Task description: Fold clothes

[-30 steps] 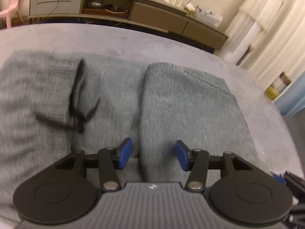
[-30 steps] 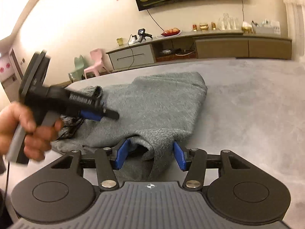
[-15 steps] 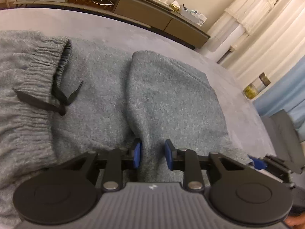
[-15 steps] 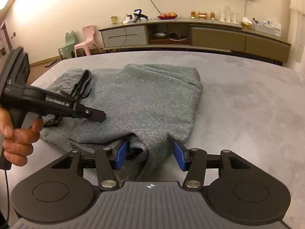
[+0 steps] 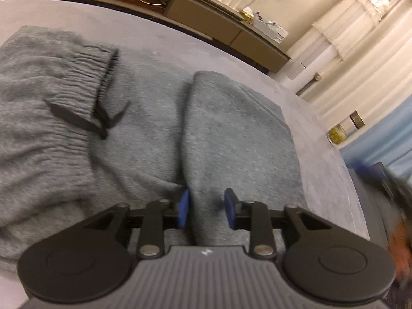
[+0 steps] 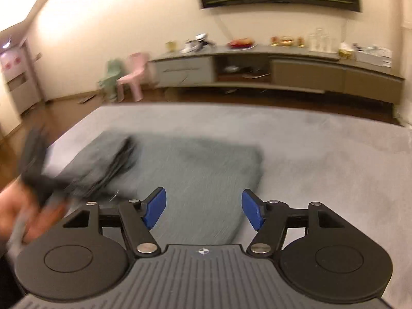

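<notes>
Grey sweatpants [image 5: 231,134] lie folded on a grey padded surface [image 5: 329,170]. Their ribbed waistband [image 5: 64,82] and black drawstring [image 5: 103,118] are at the left. My left gripper [image 5: 207,211] is narrowed on the thick folded edge of the trouser leg, and cloth fills the gap between its blue pads. In the right wrist view the sweatpants [image 6: 200,175] look blurred. My right gripper [image 6: 204,211] hangs wide open just above their near edge, holding nothing. The left gripper [image 6: 38,180] and a hand [image 6: 15,213] blur at the left.
A long low cabinet [image 6: 283,72] with dishes and glasses runs along the far wall. Small pink [image 6: 134,74] and green [image 6: 113,77] chairs stand left of it. Curtains [image 5: 360,51] and jars [image 5: 345,128] lie beyond the right edge of the surface.
The right gripper has opened wide, let go of the trouser edge and pulled back. The left gripper narrowed onto the fold a second ago and still grips it, its view now tilted.
</notes>
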{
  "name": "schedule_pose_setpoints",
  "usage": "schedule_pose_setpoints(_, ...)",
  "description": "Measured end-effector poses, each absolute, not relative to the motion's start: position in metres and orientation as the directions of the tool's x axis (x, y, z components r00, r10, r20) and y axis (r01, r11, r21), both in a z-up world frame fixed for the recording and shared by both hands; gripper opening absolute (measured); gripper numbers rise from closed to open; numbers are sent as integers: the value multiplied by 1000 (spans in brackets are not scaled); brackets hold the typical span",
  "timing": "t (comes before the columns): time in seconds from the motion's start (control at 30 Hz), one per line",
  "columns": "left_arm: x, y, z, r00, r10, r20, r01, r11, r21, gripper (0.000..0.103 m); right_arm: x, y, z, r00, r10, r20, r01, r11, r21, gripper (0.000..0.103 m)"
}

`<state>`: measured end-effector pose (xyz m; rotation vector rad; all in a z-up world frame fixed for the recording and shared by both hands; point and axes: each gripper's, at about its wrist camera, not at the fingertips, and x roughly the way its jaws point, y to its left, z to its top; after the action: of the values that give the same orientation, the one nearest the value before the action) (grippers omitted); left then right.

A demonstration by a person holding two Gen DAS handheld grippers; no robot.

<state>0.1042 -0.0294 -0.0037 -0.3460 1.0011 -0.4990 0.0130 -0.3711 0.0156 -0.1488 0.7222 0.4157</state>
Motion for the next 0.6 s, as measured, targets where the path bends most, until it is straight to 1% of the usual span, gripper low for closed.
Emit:
schedule_pose_setpoints(0.17,98,-40,-4,445,-524,-726,278,852,-444,32,92,-368,-2,701,273,-659,-445,889,-105,68)
schedule_pose_setpoints(0.2,99,-42,-5,444,-525,-726,278,851,-445,32,105,-366,-5,698,276,-661,-462,879,-120,69)
schedule_pose_setpoints(0.23,99,-41,-5,443,-530,-723,282,848,-448,32,115,-363,-9,683,293,-669,-493,861,-126,71)
schedule_pose_setpoints(0.3,99,-40,-5,446,-536,-717,293,844,-449,32,135,-356,-17,640,325,-696,-551,825,-122,69)
schedule_pose_setpoints(0.33,99,-38,-4,451,-534,-715,293,845,-447,32,144,-354,-20,598,341,-725,-576,812,-94,59)
schedule_pose_setpoints(0.37,98,-36,-2,458,-533,-712,291,846,-446,32,151,-353,-21,546,375,-749,-602,798,-39,29)
schedule_pose_setpoints(0.43,95,-33,3,473,-532,-702,292,847,-445,32,153,-355,-11,470,456,-756,-629,773,76,10)
schedule_pose_setpoints(0.47,93,-31,5,479,-535,-696,297,845,-445,33,153,-357,-5,440,508,-741,-634,760,144,9)
schedule_pose_setpoints(0.5,92,-29,8,483,-539,-690,303,842,-446,33,152,-363,3,410,580,-704,-631,738,241,9)
schedule_pose_setpoints(0.53,92,-29,8,482,-538,-691,308,843,-442,34,154,-369,5,397,618,-679,-608,731,309,9)
schedule_pose_setpoints(0.6,94,-31,3,472,-526,-707,310,850,-426,34,168,-381,-4,415,611,-673,-516,768,379,9)
